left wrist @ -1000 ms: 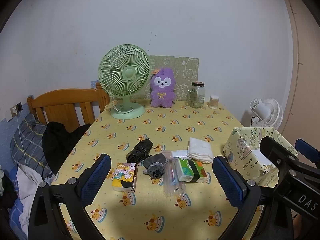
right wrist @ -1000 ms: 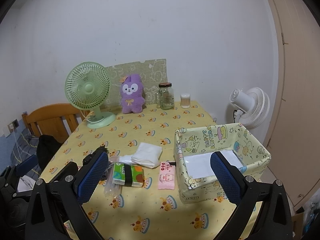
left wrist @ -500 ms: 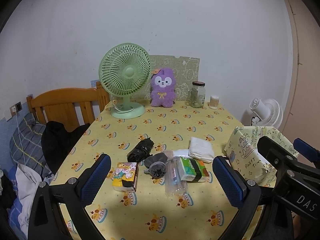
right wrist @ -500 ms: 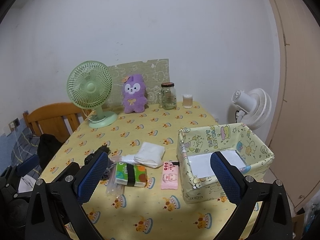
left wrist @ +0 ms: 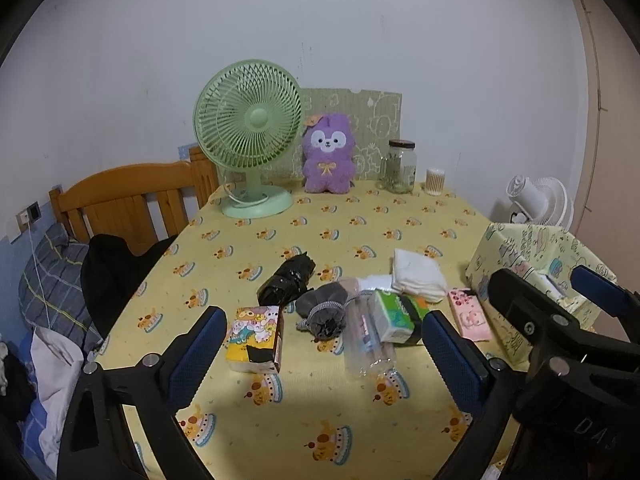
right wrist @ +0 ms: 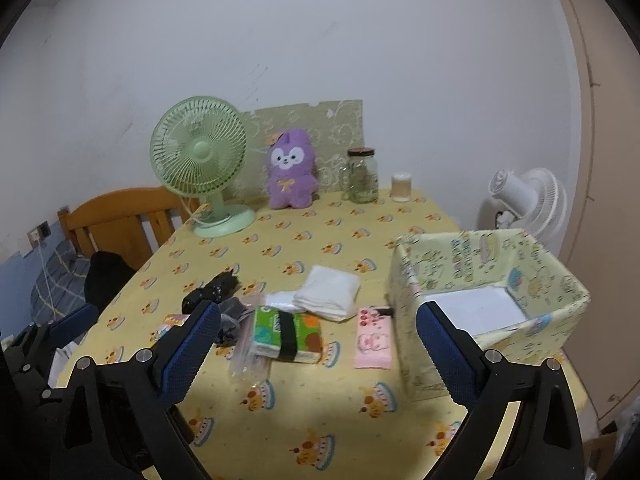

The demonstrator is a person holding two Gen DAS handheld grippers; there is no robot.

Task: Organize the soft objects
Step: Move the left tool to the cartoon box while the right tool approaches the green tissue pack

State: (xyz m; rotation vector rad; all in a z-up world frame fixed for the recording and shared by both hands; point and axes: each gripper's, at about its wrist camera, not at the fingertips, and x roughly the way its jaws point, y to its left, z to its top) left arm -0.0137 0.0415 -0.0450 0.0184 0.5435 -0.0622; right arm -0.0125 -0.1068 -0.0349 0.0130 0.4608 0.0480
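Note:
Soft items lie in a cluster mid-table: a yellow tissue pack (left wrist: 254,339), a black bundle (left wrist: 286,282), a grey pouch (left wrist: 322,311), a green tissue pack (left wrist: 396,315) (right wrist: 286,333), a folded white cloth (left wrist: 417,274) (right wrist: 327,292) and a pink tissue pack (left wrist: 469,318) (right wrist: 373,342). A patterned open box (right wrist: 490,276) (left wrist: 532,252) stands at the right. My left gripper (left wrist: 322,356) is open and empty above the near side of the cluster. My right gripper (right wrist: 318,354) is open and empty, near the green pack and the box.
A clear plastic packet (left wrist: 366,340) lies among the items. At the table's (left wrist: 320,232) far edge stand a green fan (left wrist: 250,136), a purple plush (left wrist: 328,160), a glass jar (left wrist: 399,166) and a small swab container (left wrist: 435,181). A wooden chair (left wrist: 132,204) is left; a white fan (right wrist: 524,200) right.
Both grippers have moved slightly forward toward the table; the items look a little nearer. The pink pack has come into the left view. Nothing was grasped.

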